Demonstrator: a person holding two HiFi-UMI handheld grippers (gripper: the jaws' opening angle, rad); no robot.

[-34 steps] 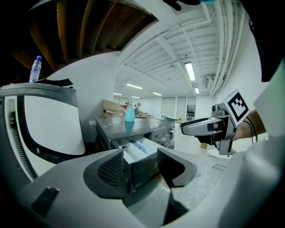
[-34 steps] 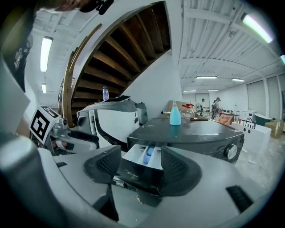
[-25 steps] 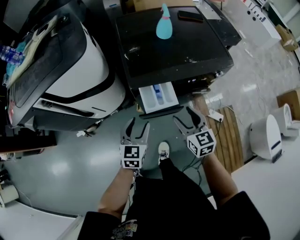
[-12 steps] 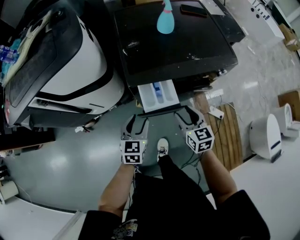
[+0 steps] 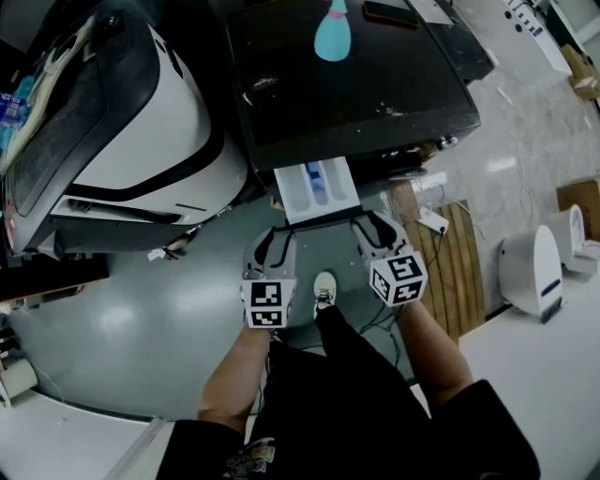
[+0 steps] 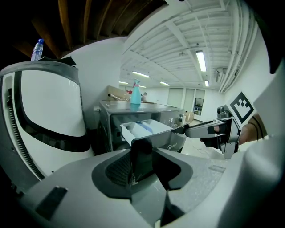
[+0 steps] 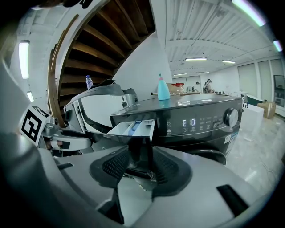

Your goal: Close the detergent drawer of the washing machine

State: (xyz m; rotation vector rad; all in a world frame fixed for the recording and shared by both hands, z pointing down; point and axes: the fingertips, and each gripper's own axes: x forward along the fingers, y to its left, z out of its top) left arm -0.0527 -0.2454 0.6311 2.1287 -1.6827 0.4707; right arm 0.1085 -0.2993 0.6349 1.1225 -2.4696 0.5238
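Head view, near the bottom edge: the person's forearms and dark clothes are cut off by the frame, and one pale shoe (image 5: 324,292) shows between the two marker cubes. Just beyond it, the left gripper (image 5: 278,234) and the right gripper (image 5: 375,228) sit at the two ends of the dark front panel of the drawer (image 5: 292,192). The drawer stands pulled out from the washing machine (image 5: 356,84) at the frame's centre. From above the panel shows only as a thin edge.

Both sets of jaws have just been closing with that panel between them. In the right gripper view the ribbed pads lie against both faces of the panel. In the left gripper view the jaws stand part-way closed about the panel's corner. The panel lies against one pad, and shadow hides whether the other pad touches.

The drawer's white tray has a blue insert (image 5: 317,178). The machine's lit display (image 7: 190,122) reads "E10", beside a round knob (image 7: 230,116). A brand script below the drawer is too small to read. Farther back on the lid stand a teal spray bottle (image 5: 332,37), its top cut off by the upper edge, and a dark phone (image 5: 391,12). A white machine (image 5: 141,141) fills the upper left.
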